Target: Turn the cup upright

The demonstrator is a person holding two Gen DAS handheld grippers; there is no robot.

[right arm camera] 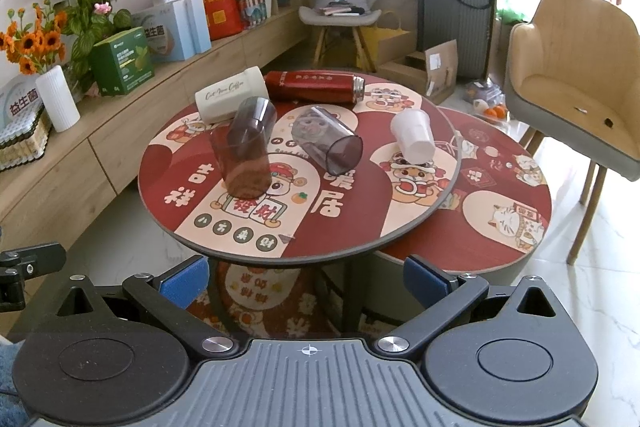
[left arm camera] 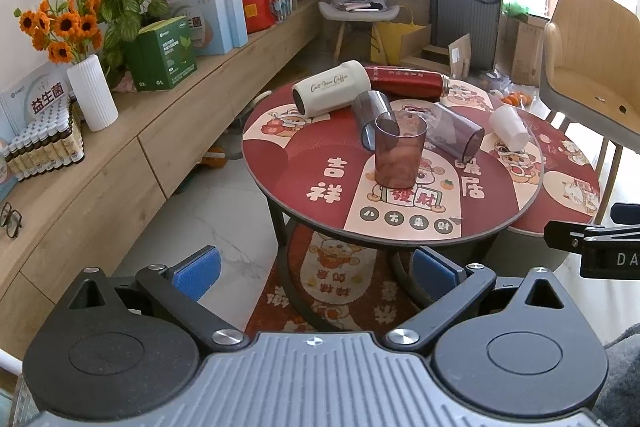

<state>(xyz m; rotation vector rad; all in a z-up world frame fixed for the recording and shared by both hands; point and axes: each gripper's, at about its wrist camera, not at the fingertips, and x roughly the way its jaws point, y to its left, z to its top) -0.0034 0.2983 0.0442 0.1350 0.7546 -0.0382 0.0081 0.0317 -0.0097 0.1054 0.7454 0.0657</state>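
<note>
On the round red table (left arm camera: 304,183) (right arm camera: 352,227) a tinted clear cup (left arm camera: 398,151) (right arm camera: 244,163) stands upright. Behind it a second tinted cup (left arm camera: 374,115) (right arm camera: 254,121) lies on its side, and a third (left arm camera: 456,137) (right arm camera: 326,141) lies to its right. A white cup (left arm camera: 509,127) (right arm camera: 414,137) lies on its side further right. A cream mug (left arm camera: 330,89) (right arm camera: 232,99) and a red flask (left arm camera: 408,79) (right arm camera: 316,85) lie at the back. My left gripper (left arm camera: 316,273) and right gripper (right arm camera: 306,285) are open and empty, in front of the table's near edge.
A lower round table (right arm camera: 500,223) sits to the right, with a beige chair (right arm camera: 576,79) beyond it. A long wooden sideboard (left arm camera: 120,155) with flowers, boxes and a white vase (left arm camera: 92,93) runs along the left. The right gripper's body (left arm camera: 596,239) shows at the right edge.
</note>
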